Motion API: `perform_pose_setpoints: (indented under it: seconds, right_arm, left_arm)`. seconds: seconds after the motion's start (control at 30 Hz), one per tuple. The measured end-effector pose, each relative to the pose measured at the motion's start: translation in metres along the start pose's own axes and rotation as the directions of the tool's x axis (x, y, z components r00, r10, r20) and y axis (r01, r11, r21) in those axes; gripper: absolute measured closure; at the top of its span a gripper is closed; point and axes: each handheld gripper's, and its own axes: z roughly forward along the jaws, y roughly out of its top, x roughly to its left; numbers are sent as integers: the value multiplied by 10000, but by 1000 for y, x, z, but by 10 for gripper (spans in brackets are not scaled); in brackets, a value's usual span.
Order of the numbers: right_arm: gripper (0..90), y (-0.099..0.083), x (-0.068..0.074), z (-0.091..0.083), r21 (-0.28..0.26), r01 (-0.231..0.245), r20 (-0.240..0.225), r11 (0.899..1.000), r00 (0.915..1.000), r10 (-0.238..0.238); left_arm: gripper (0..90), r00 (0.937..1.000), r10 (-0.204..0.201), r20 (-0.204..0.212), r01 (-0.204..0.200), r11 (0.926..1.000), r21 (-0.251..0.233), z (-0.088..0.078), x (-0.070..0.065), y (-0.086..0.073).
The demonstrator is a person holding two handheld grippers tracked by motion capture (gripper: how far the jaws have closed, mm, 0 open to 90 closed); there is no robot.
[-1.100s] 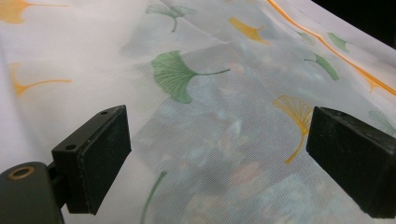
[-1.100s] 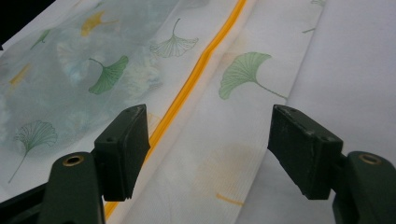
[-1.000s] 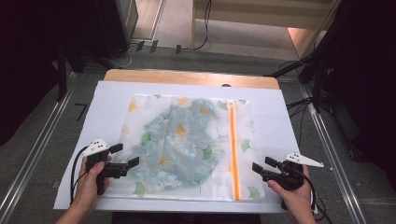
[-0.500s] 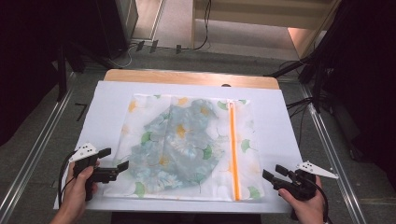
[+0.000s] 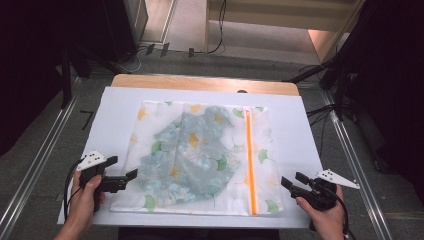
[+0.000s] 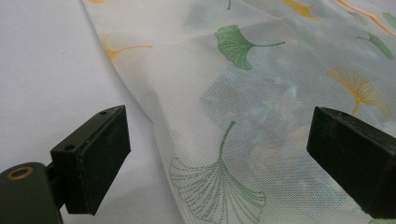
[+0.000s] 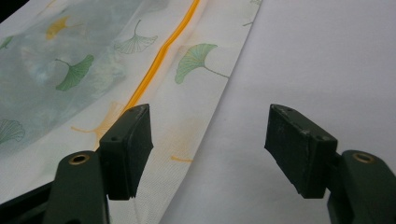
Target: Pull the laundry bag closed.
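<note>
Mesh laundry bag (image 5: 200, 157) printed with ginkgo leaves lies flat on a white sheet (image 5: 300, 130), a folded garment (image 5: 192, 150) inside it.

Left gripper (image 5: 122, 179) sits at its near left corner and right gripper (image 5: 292, 182) just off its near right edge, both wide open and empty. A good grasp would pinch only mesh, clear of the orange zipper (image 5: 249, 160). Nothing blocks either approach.

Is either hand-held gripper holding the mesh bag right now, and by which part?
Nothing is held. The left hand-held gripper is open beside the mesh bag's left edge; the right hand-held gripper is open near its right edge, just off the fabric.
</note>
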Motion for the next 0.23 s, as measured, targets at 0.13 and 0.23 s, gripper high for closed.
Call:
perform_pose_setpoints:
  seconds: [0.13, 0.23]
  right_arm:
    - [326, -2, -1, 1, 110, 13, 51, 9999, 10000, -14]
    - [327, -2, -1, 3, 120, 31, 50, 9999, 10000, -31]
  left_arm:
    - [61, 9999, -88, -108, 88, 10000, 14, 0, 3, 0]
    - [61, 10000, -73, -13, 73, 10000, 37, 2, 3, 0]
